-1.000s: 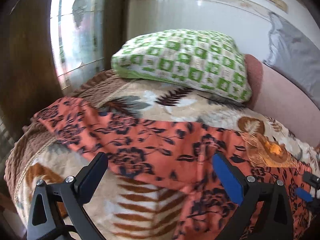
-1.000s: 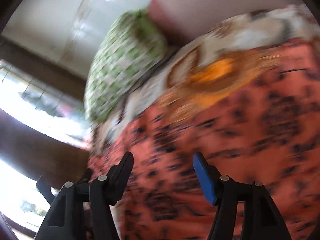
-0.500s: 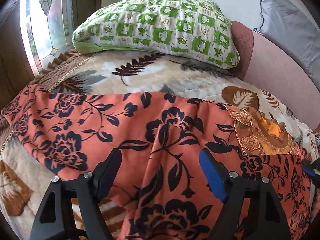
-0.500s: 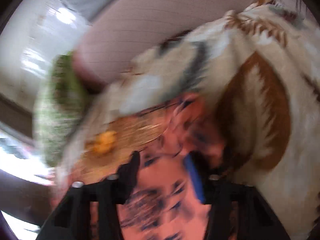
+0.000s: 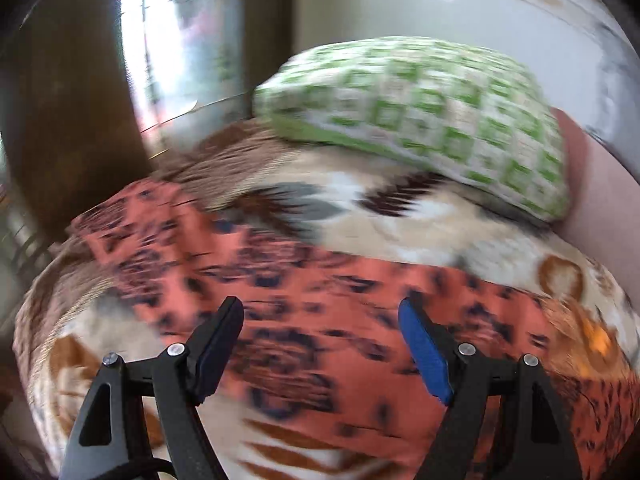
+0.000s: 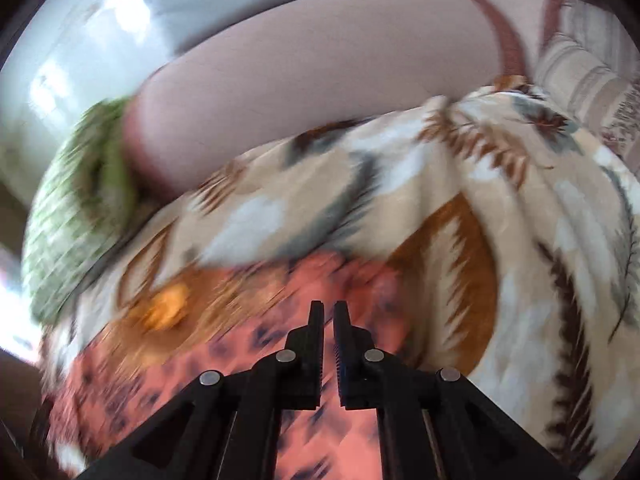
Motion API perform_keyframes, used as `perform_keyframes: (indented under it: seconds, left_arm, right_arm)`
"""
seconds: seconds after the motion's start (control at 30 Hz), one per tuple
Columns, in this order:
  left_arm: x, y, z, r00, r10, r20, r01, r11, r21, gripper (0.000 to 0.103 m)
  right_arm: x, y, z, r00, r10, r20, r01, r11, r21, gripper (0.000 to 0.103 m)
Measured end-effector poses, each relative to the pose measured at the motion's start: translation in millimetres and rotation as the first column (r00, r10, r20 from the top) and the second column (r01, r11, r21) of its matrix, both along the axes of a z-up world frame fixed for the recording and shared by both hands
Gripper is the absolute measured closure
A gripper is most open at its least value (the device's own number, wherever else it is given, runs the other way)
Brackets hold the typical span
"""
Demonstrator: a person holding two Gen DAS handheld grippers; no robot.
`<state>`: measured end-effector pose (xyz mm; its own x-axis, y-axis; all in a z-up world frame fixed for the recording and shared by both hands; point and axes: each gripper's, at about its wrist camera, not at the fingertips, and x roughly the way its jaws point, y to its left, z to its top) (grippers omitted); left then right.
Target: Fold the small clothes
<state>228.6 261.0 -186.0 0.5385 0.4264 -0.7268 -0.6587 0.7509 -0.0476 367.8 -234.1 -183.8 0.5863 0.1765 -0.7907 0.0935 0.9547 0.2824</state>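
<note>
My left gripper [image 5: 320, 344] hangs above the orange flowered garment [image 5: 304, 304], its jaws standing wide apart with nothing between them; the pads press on no cloth. The figure for these jaws fell early in the last second, so they have narrowed a little from their widest, yet they remain plainly open. The garment lies spread across the leaf-patterned blanket [image 5: 372, 216], running from the left side of the bed toward the lower right of the left wrist view. A green and white checked pillow [image 5: 432, 116] rests on the blanket beyond the garment, well apart from my fingers. Behind it stand a pale wall [image 5: 400, 4] and, to the left, a window [image 5: 168, 40] in a dark wooden frame.

My right gripper [image 6: 328, 312] is closed, the jaws brought together with only a thin slit between them. The garment [image 6: 248, 364] lies directly beneath and around them; whether a fold of cloth is pinched between the pads I cannot tell, as the picture is blurred. An embroidered gold patch [image 6: 168, 308] on the garment sits just left of the fingertips. A pink headboard [image 6: 312, 92] runs beyond the blanket.
</note>
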Motion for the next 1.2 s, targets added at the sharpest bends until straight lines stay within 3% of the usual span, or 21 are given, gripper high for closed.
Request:
perform_keyframes:
  seconds: [0.1,0.2,0.37,0.47,0.6,0.67,0.7,0.77,0.8,0.83,0.87,1.0,1.2]
  left_arm:
    - [-14,24,-4,0.997,0.076,-0.028,-0.077,0.997,-0.023,0.022]
    - [-24,32,-5,0.996,0.084,-0.022,-0.084,0.996,-0.042,0.022]
    - [-36,51,-4,0.991,0.121,-0.063,-0.122,0.992,-0.017,0.022]
    - [-56,85,-8,0.977,0.200,-0.067,-0.206,0.974,-0.090,0.022]
    - [-87,128,-11,0.960,0.277,-0.045,-0.280,0.941,-0.188,0.022]
    - [-99,146,-14,0.956,0.293,-0.020,-0.288,0.920,-0.267,0.022]
    - [-108,159,-16,0.950,0.312,0.001,-0.295,0.898,-0.327,0.022]
    - [-123,179,-19,0.931,0.364,0.026,-0.328,0.865,-0.379,0.022]
    - [-128,185,-20,0.926,0.377,0.025,-0.339,0.858,-0.386,0.022]
    - [-130,190,-22,0.924,0.383,0.018,-0.346,0.854,-0.389,0.022]
    - [-133,196,-24,0.920,0.391,0.012,-0.355,0.847,-0.395,0.022]
    - [-138,211,-30,0.911,0.406,0.067,-0.324,0.808,-0.493,0.022]
    - [-122,207,-32,0.911,0.379,0.163,-0.224,0.786,-0.577,0.022]
  right_arm:
    - [-28,49,-4,0.990,0.139,-0.016,-0.140,0.990,-0.025,0.095]
    - [-46,78,-23,0.977,0.204,-0.066,-0.203,0.979,0.021,0.095]
    - [-50,98,-57,0.966,0.211,-0.147,-0.215,0.976,-0.013,0.095]
    - [-57,100,-41,0.963,0.229,-0.145,-0.232,0.973,0.000,0.095]
    - [-90,114,-5,0.939,0.343,-0.023,-0.341,0.938,0.062,0.095]
    - [-105,121,0,0.925,0.381,-0.003,-0.380,0.923,0.066,0.093]
    - [-113,122,-1,0.916,0.400,-0.005,-0.399,0.914,0.069,0.090]
    - [-126,121,-6,0.906,0.423,-0.018,-0.420,0.904,0.086,0.079]
    - [-136,117,-10,0.904,0.426,-0.022,-0.422,0.901,0.102,0.066]
    - [-139,111,-13,0.906,0.424,-0.022,-0.418,0.901,0.117,0.046]
    - [-144,106,-17,0.910,0.414,-0.020,-0.408,0.904,0.130,0.037]
    - [-161,81,-24,0.911,0.412,0.007,-0.408,0.901,0.143,0.034]
    - [-160,58,-19,0.905,0.420,0.058,-0.424,0.894,0.145,0.034]
